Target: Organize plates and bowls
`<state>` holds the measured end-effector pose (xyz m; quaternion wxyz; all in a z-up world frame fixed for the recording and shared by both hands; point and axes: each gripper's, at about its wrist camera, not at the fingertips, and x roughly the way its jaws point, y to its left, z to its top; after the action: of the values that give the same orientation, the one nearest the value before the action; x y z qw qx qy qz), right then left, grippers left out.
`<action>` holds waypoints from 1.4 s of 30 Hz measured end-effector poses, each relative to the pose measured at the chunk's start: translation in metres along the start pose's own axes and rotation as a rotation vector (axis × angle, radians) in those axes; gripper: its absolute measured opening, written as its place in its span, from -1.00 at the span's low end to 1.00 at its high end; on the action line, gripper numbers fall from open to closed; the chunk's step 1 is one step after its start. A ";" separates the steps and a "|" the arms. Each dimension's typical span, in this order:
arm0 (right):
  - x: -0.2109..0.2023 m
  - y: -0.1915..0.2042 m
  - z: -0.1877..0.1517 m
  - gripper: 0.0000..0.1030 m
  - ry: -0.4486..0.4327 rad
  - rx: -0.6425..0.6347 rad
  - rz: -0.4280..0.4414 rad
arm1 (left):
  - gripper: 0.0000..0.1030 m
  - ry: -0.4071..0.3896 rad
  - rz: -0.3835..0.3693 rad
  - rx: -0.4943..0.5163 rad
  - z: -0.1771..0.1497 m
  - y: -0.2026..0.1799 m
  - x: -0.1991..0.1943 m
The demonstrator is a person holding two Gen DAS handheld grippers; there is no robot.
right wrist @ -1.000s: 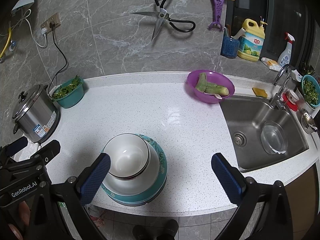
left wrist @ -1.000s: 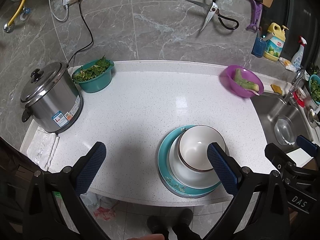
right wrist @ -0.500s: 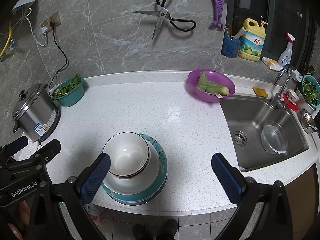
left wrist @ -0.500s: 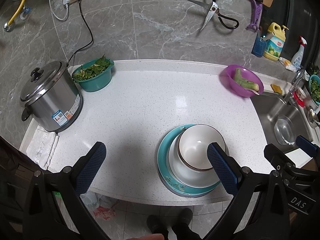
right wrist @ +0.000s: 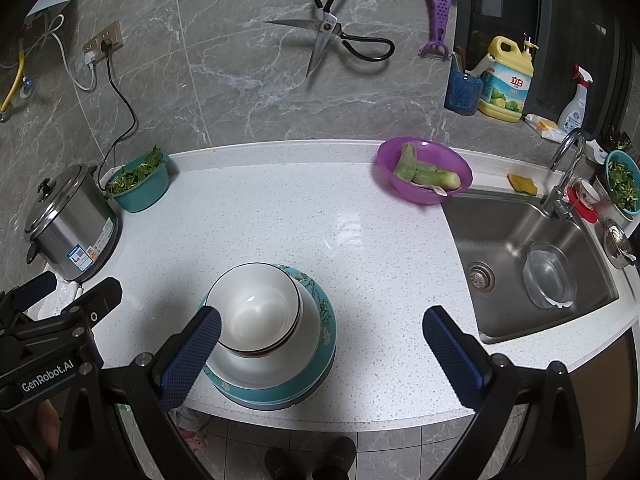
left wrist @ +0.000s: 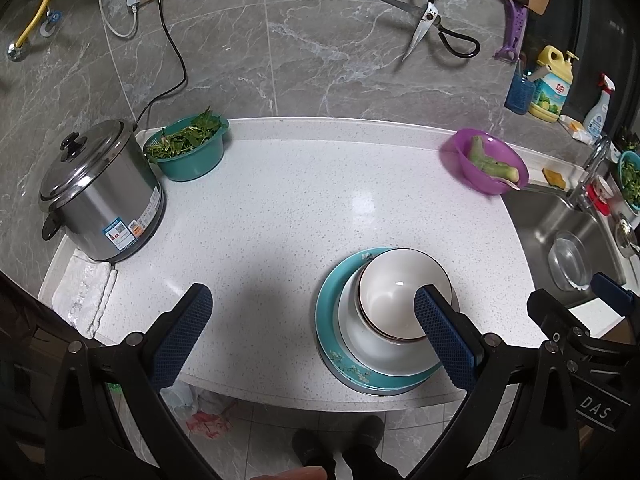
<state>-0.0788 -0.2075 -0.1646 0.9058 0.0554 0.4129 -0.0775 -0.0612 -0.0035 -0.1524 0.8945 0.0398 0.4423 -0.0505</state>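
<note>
Hovering over the white counter (left wrist: 280, 208), you hold both grippers spread wide and empty: left gripper (left wrist: 308, 332), right gripper (right wrist: 322, 354). The stack looks done near the front edge: teal plate (right wrist: 320, 386), white plate (right wrist: 256, 372), bowl (right wrist: 256, 312) nested. Next, probably withdraw. Cooker (left wrist: 96, 196), sink (right wrist: 516, 248) and purple bowl (right wrist: 424, 176) stand well apart.

free: counter (left wrist: 280, 208) bare across the middle | left edge: cooker (left wrist: 100, 196), greens bowl (left wrist: 188, 148) | front right: dish stack (left wrist: 384, 320) | back right: purple bowl (left wrist: 486, 166) beside sink (right wrist: 532, 256) | wall: scissors (right wrist: 340, 40) hang above counter
</note>
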 end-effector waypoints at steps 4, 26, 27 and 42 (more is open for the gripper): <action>0.000 0.000 0.000 1.00 0.001 0.000 0.000 | 0.99 0.002 0.001 -0.005 0.001 -0.002 0.001; 0.007 0.001 0.001 1.00 0.009 -0.008 0.005 | 0.99 0.006 0.022 -0.013 0.006 -0.011 0.008; 0.007 0.001 0.002 1.00 0.009 -0.008 0.006 | 0.99 0.007 0.024 -0.014 0.006 -0.012 0.009; 0.013 0.000 0.005 1.00 0.014 -0.014 0.011 | 0.99 0.000 0.014 -0.017 0.009 -0.010 0.011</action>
<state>-0.0664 -0.2096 -0.1710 0.9035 0.0519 0.4196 -0.0695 -0.0487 -0.0155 -0.1565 0.8951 0.0353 0.4426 -0.0407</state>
